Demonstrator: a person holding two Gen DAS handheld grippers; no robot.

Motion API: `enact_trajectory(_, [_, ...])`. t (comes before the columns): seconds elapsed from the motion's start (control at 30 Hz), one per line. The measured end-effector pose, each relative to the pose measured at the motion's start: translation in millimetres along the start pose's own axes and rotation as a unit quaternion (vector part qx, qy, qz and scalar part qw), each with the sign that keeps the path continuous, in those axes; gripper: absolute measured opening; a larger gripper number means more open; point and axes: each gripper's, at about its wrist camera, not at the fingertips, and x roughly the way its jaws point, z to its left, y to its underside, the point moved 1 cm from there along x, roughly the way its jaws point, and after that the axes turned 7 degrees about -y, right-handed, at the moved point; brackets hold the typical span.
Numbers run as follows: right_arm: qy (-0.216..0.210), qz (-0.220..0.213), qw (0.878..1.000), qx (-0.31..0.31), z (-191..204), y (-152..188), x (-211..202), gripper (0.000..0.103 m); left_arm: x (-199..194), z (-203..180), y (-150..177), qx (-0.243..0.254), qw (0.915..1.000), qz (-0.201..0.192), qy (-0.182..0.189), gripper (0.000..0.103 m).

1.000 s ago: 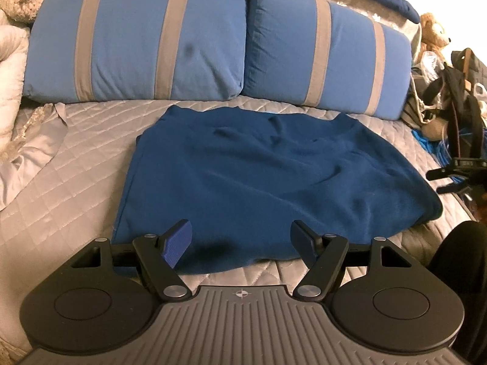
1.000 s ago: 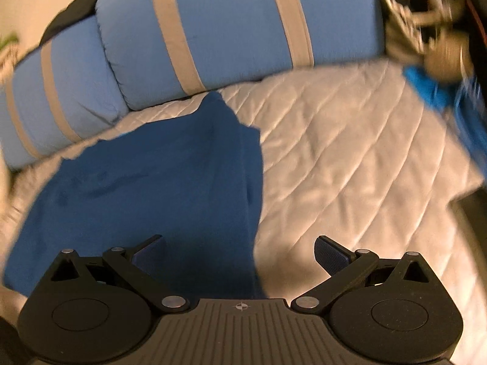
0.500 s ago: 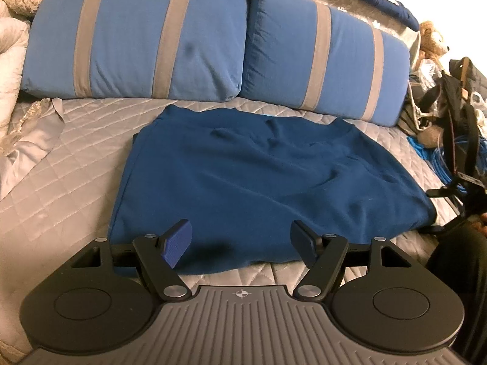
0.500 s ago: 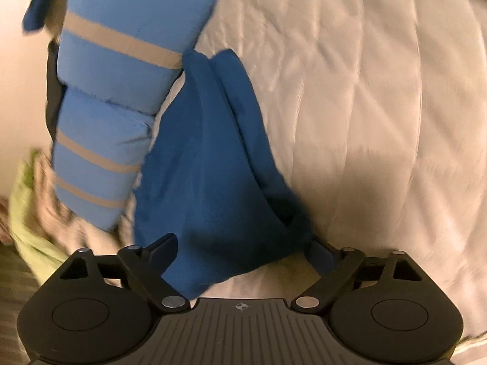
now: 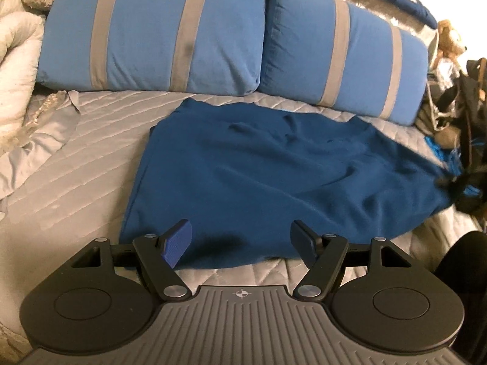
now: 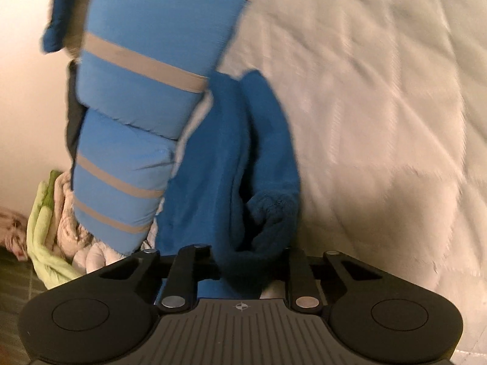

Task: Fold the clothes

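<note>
A dark blue garment [image 5: 274, 176] lies spread on the quilted bed [image 5: 76, 167], a little rumpled. My left gripper [image 5: 240, 243] hovers open over its near hem, with nothing between the fingers. In the right wrist view, my right gripper [image 6: 252, 261] is rolled sideways at the garment's right corner. Its jaws are closing, and a bunched fold of the blue garment [image 6: 268, 213] is pinched between them. The pads are hidden by the cloth. In the left wrist view the right gripper [image 5: 456, 182] shows as a dark blur at the garment's right corner.
Two blue pillows with grey stripes [image 5: 152, 30] [image 5: 341, 48] stand along the head of the bed just behind the garment. A crumpled pale blanket [image 5: 18, 60] lies at the left. Bags, blue cords and a stuffed toy [image 5: 450, 42] crowd the right side.
My right gripper rolled sideways, sank onto the garment's right corner and drew its jaws together on the cloth. The corner has bunched up. The left gripper stayed put and open.
</note>
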Motion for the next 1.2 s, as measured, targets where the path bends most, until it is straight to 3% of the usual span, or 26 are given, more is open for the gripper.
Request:
enact_trajectory(0.2, [0.012,-0.002,0.996,-0.089,55,-4,1,0.019,-1,0,0,0.002,1.0000,-0.002,-0.004,0.071])
enact_trajectory(0.47, [0.044,0.005,0.985,-0.164,95,0,5,0.019,3,17,-5,-0.042,0.9984,0.015,0.034,0.071])
enact_trajectory(0.73, [0.080,0.010,0.966,-0.247,139,15,17,0.018,-8,50,-10,-0.059,0.9982,0.004,0.012,0.071])
enact_trajectory(0.87, [0.072,0.019,0.948,-0.309,182,29,35,0.017,-17,78,-9,-0.075,0.9971,-0.007,-0.012,0.071])
enact_trajectory(0.97, [0.059,0.031,0.928,-0.367,222,47,62,0.016,-22,99,-6,-0.092,0.9951,-0.008,-0.035,0.071])
enact_trajectory(1.07, [0.045,0.049,0.900,-0.430,264,78,102,0.015,-30,118,0,-0.103,0.9932,-0.010,-0.053,0.071])
enact_trajectory(1.2, [0.021,0.103,0.857,-0.504,305,150,182,0.014,-35,137,8,-0.125,0.9897,-0.012,-0.070,0.071])
